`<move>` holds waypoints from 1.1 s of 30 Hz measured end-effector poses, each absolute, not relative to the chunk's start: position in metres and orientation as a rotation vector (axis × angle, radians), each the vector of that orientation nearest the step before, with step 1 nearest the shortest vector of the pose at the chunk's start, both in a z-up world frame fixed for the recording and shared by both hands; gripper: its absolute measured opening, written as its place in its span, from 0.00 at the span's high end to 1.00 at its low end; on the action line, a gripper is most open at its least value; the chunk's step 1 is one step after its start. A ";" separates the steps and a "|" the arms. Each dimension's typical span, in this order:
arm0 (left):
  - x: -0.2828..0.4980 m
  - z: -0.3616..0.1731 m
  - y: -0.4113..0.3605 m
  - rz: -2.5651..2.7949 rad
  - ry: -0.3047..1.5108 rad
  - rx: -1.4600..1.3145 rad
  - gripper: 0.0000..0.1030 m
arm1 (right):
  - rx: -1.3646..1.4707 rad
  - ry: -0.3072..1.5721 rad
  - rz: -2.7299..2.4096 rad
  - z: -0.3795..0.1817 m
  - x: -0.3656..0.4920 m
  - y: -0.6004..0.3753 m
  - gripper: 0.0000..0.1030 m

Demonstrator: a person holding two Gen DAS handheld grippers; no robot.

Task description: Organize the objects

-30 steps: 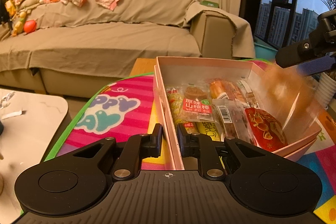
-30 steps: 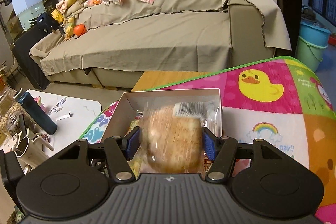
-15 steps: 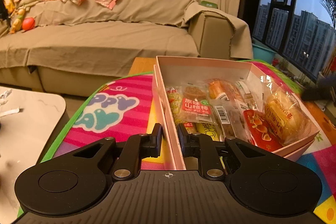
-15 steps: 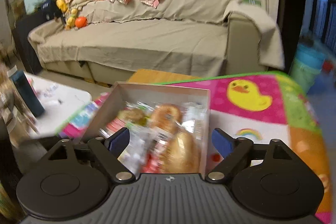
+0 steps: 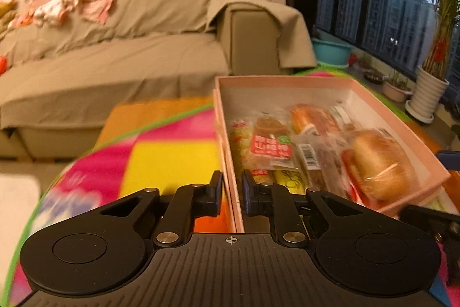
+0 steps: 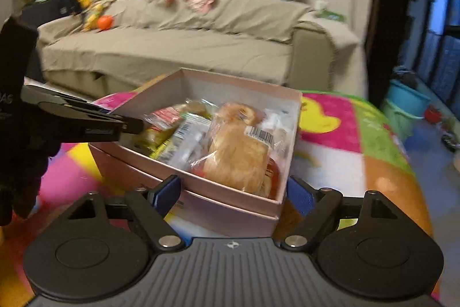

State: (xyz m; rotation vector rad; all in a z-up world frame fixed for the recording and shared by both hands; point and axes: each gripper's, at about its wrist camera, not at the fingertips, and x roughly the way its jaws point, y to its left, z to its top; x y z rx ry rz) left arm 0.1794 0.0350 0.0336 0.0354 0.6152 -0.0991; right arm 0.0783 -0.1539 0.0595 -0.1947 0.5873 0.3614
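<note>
From the left wrist view, the left gripper is clamped on the left wall of the pink box, which sits on the bright play mat. The box is already packed with wrapped snacks; a wrapped bread bun lies against its right wall, near the front corner.

From the right wrist view, the right gripper is empty, its jaws closing from wide apart, astride the box's near right corner without touching it. No loose items show on the mat, so the packing looks nearly done; perhaps only moving or closing the box remains.
</note>
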 end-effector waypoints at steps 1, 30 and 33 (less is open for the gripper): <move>0.192 0.031 0.032 -0.082 0.606 0.052 0.77 | -0.200 0.572 0.339 0.057 0.083 -0.156 0.21; 0.017 0.003 0.005 -0.031 0.622 0.037 0.27 | -0.064 0.717 0.183 0.003 0.006 -0.177 0.00; 0.014 0.001 0.008 -0.036 0.624 0.017 0.27 | -0.029 0.700 0.159 0.002 0.002 -0.178 0.00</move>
